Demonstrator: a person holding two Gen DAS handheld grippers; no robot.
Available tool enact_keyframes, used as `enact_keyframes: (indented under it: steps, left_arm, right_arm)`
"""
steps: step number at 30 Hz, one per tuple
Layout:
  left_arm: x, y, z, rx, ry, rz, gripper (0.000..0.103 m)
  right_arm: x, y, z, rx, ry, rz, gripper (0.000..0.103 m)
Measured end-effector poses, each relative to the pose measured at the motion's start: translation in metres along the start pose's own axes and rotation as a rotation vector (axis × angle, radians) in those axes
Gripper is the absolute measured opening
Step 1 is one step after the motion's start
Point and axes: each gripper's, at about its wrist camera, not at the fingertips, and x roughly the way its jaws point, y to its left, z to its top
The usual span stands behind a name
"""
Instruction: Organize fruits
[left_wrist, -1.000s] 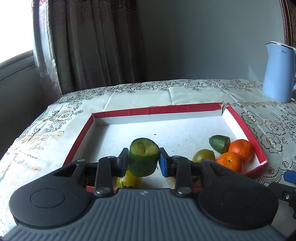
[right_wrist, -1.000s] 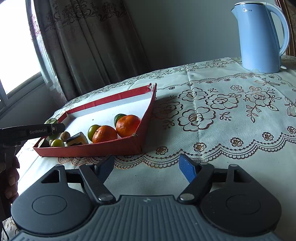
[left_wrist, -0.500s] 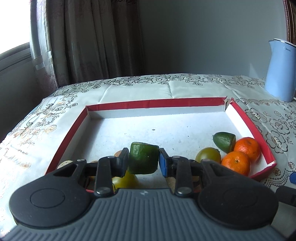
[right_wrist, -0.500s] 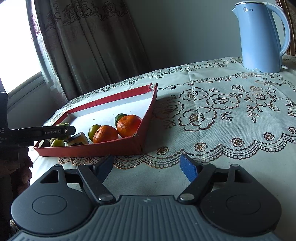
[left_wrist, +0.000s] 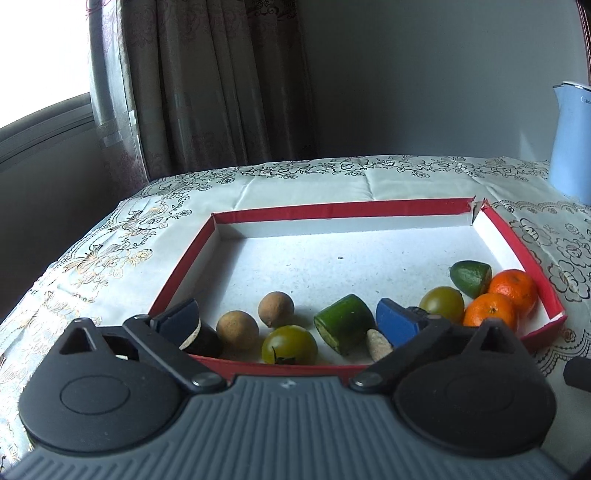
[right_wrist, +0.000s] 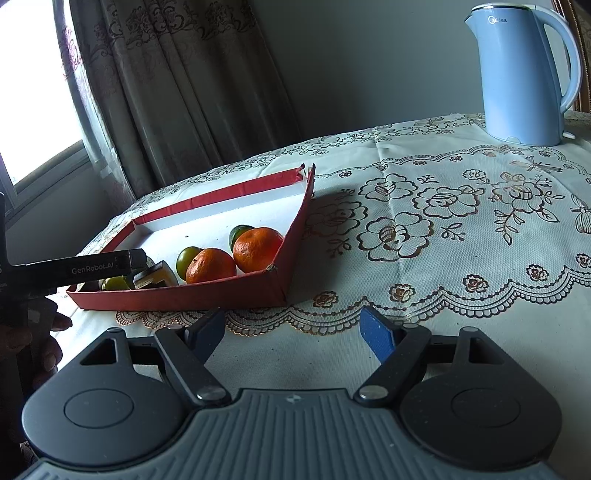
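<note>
The left gripper (left_wrist: 290, 321) had just spread wide; the green cucumber piece (left_wrist: 345, 328) lay loose between its fingers in the red tray (left_wrist: 184, 266). The right gripper (right_wrist: 291, 332) hung apart, empty, over the tablecloth (right_wrist: 461, 229).

Black gripper (left_wrist: 288, 321) bodies, ribbed grey housings (one blue pad each).

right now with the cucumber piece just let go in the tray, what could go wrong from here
The cut cucumber piece lies on its curved side between the left gripper's fingers, whose jaws have just been opening; it may roll into the green tomato.

Pulling back, the blue finger pad could knock the cork-like piece beside it.

The low red tray rim sits close under the fingers and could snag.
</note>
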Motion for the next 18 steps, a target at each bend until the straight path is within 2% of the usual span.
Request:
enact_keyframes:
  steps: [7, 13, 18]
  left_arm:
    - [-0.03, 0.022, -0.014, -0.037, 0.003, 0.09, 0.103]
    - [-0.051, 0.047, -0.021, -0.099, -0.006, 0.044, 0.103]
    - [-0.057, 0.063, -0.027, -0.142, 0.025, 0.013, 0.103]
  right_arm:
    - [-0.004, 0.001, -0.001, -0.008, -0.021, -0.012, 0.08]
    - [-0.007, 0.006, -0.002, -0.035, -0.042, -0.044, 0.08]
    - [-0.01, 0.01, -0.003, -0.052, -0.061, -0.064, 0.08]
